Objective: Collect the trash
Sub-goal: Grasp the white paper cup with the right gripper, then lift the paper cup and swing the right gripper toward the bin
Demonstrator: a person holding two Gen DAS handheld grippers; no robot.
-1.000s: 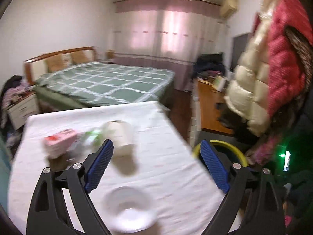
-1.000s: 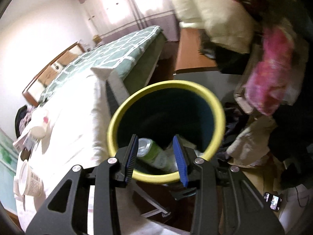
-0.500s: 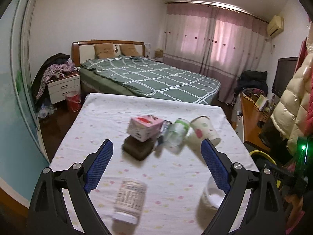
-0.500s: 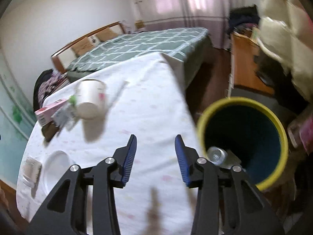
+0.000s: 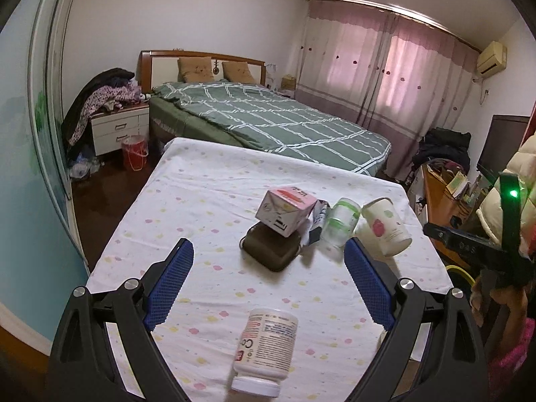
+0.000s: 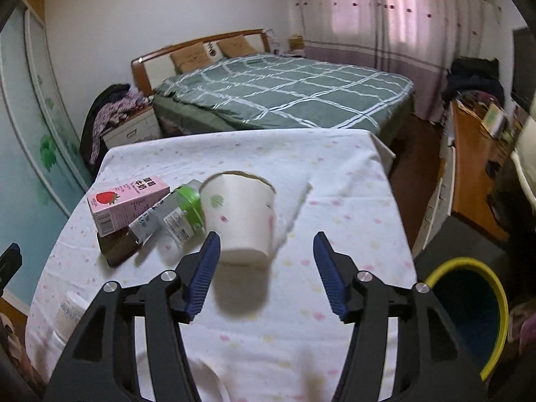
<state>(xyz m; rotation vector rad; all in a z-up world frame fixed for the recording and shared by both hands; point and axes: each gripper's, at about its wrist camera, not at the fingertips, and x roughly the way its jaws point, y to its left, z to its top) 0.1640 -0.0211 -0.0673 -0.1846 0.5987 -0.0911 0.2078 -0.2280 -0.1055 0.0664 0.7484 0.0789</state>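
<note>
The right gripper [image 6: 266, 273] was the one nearer the paper cup [image 6: 239, 216]: in its own view the cup lay on its side just ahead at about 11 o'clock, base toward the claw and open mouth pointing away toward the bed at 12 o'clock, so its long axis ran roughly along the line of the fingers. The jaws were opening with nothing between them — the cup's base sat just beyond the left pad, not yet straddled. I judged the coming move to turn on shifting slightly left and forward so both pads could close across the cup's width. The yellow-rimmed bin [image 6: 469, 315] stood on the floor at 4 o'clock, off the table's right edge.

The left gripper [image 5: 268, 288] stood wide and empty over the white pill bottle [image 5: 264, 351], which lay at 6 o'clock between its arms, cap toward the camera. The pink carton [image 5: 286, 211], the green-capped bottle [image 5: 340, 222] and the cup [image 5: 385, 226] clustered at 12 to 1 o'clock.

Compared with a second earlier, the right claw had left the bin — where it had hung narrow over a bottle lying inside — and swung back over the table [image 6: 335, 181], jaws wider. The left view had turned from the table's right edge to face the clutter squarely.
</note>
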